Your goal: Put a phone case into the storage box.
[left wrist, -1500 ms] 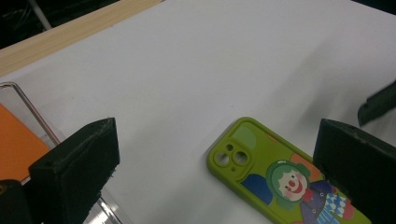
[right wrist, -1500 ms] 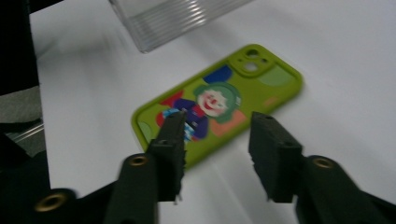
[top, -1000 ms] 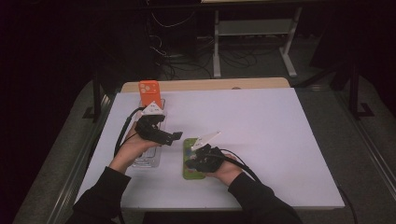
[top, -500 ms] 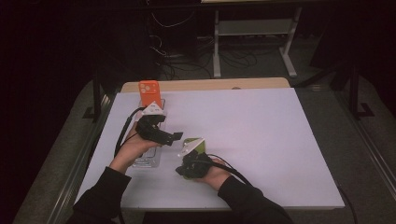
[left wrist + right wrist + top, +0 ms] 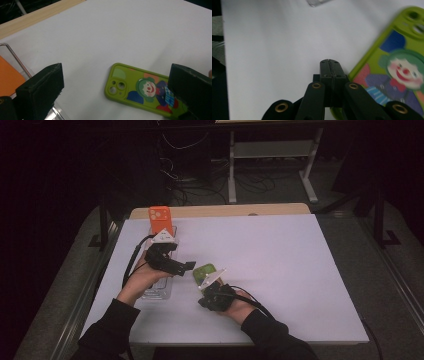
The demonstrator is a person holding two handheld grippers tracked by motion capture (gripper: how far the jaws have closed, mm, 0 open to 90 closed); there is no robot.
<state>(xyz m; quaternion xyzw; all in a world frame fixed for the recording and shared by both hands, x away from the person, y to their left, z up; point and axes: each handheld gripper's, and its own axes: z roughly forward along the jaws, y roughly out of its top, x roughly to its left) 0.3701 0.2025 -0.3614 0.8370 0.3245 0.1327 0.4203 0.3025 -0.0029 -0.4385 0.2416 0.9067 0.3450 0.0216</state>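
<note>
A green phone case (image 5: 204, 271) with a clown picture lies flat on the white table, camera holes toward the far side. My right gripper (image 5: 201, 286) is just in front of it. In the right gripper view its jaws (image 5: 329, 62) are pressed together with nothing between them, resting along the left edge of the green case (image 5: 397, 62). My left gripper (image 5: 189, 265) hovers to the left of the case. Its jaws (image 5: 117, 70) stand wide apart, and the green case (image 5: 147, 91) lies on the table beyond them, untouched.
An orange phone case (image 5: 161, 218) stands upright at the far end of a clear plastic tray (image 5: 156, 290) under my left hand. The tray's rim (image 5: 15, 60) runs beside the left jaw. A wooden strip (image 5: 220, 211) borders the table's far edge. Cables trail from both grippers.
My right hand has shifted slightly and turned beside the green case, with its jaws kept together. The left hand and the green case have stayed in place.
</note>
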